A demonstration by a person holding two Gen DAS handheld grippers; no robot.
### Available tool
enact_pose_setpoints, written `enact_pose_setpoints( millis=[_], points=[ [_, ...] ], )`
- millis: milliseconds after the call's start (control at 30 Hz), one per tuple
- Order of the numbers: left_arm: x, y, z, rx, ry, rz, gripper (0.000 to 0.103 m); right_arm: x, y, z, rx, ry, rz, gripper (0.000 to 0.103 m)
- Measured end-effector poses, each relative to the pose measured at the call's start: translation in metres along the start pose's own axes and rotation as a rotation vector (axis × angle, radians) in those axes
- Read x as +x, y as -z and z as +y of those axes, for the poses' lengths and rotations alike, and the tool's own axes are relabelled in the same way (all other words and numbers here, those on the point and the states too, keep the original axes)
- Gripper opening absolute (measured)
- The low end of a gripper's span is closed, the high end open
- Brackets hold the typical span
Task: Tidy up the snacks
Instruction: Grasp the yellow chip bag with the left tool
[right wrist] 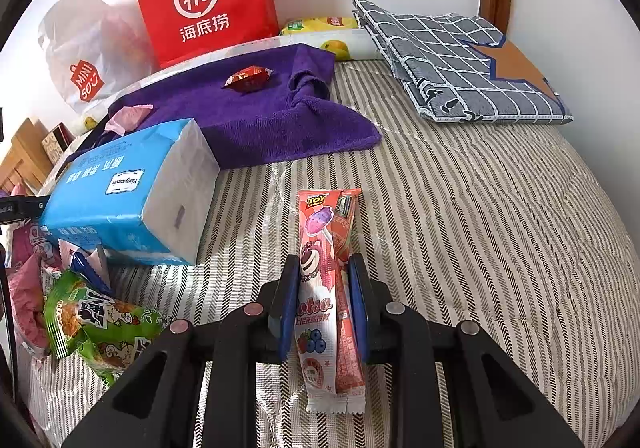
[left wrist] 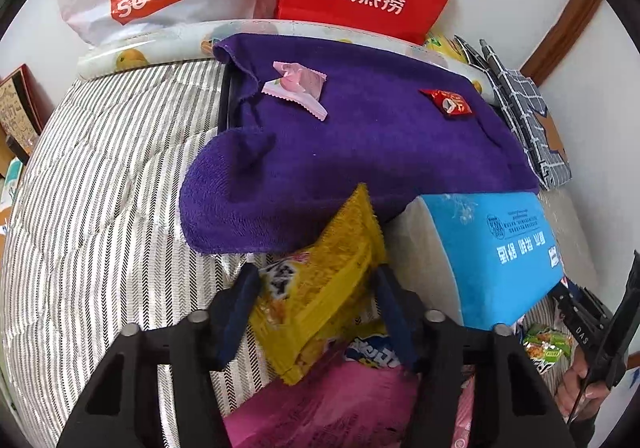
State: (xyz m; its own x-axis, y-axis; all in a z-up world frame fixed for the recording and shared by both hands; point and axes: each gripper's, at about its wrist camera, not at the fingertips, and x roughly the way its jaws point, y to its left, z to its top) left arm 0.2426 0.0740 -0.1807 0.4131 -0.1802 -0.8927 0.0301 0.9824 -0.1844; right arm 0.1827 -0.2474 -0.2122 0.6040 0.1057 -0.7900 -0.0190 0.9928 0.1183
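My yellow packet [left wrist: 320, 288] covers most of the blue-lettered one [left wrist: 372, 358] beneath, so its name's unreadable. The pink bag [left wrist: 320, 408] runs off the bottom edge. The tissue pack [right wrist: 132, 199] buries half the snack pile (only a green packet [right wrist: 92, 324] shows clearly). Towel [left wrist: 360, 135] hides the black frame [left wrist: 226, 95] below it.

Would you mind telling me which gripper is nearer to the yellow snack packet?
Left. The left gripper straddles the yellow snack packet; the right gripper sits beyond the blue tissue pack, closed on a pink lollipop packet.
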Motion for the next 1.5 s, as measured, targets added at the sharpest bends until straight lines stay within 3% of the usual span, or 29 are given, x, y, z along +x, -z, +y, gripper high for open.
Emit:
enact_pose_setpoints(
  millis=[133, 633, 933, 1100, 1300, 1367, 1433, 1500],
  points=[
    [-0.007, 0.0, 0.001, 0.013, 0.021, -0.02, 0.043, 0.0, 0.0, -0.001, 0.004, -0.005, 0.0, 0.024],
    [-0.049, 0.014, 0.015, -0.034, 0.064, -0.09, 0.02, 0.0, 0.0, -0.002, 0.007, -0.009, -0.001, 0.024],
    [-0.07, 0.031, 0.022, -0.057, 0.045, -0.117, 0.017, 0.0, 0.0, -0.003, 0.013, -0.017, -0.003, 0.024],
    [-0.055, 0.036, 0.026, -0.065, 0.036, -0.061, 0.017, 0.0, 0.0, -0.004, 0.021, -0.026, -0.005, 0.024],
    [-0.04, 0.034, 0.026, -0.058, 0.013, -0.042, 0.03, 0.0, 0.0, -0.003, 0.016, -0.02, -0.007, 0.024],
    [-0.034, 0.034, 0.028, -0.065, 0.007, -0.028, 0.039, 0.001, 0.0, -0.004, 0.015, -0.02, -0.006, 0.024],
    [-0.026, 0.033, 0.03, -0.065, -0.009, -0.011, 0.055, 0.001, 0.0, -0.004, 0.015, -0.019, -0.006, 0.024],
    [-0.019, 0.033, 0.032, -0.074, -0.008, -0.005, 0.061, 0.001, 0.0, -0.004, 0.014, -0.019, -0.006, 0.024]
  ],
)
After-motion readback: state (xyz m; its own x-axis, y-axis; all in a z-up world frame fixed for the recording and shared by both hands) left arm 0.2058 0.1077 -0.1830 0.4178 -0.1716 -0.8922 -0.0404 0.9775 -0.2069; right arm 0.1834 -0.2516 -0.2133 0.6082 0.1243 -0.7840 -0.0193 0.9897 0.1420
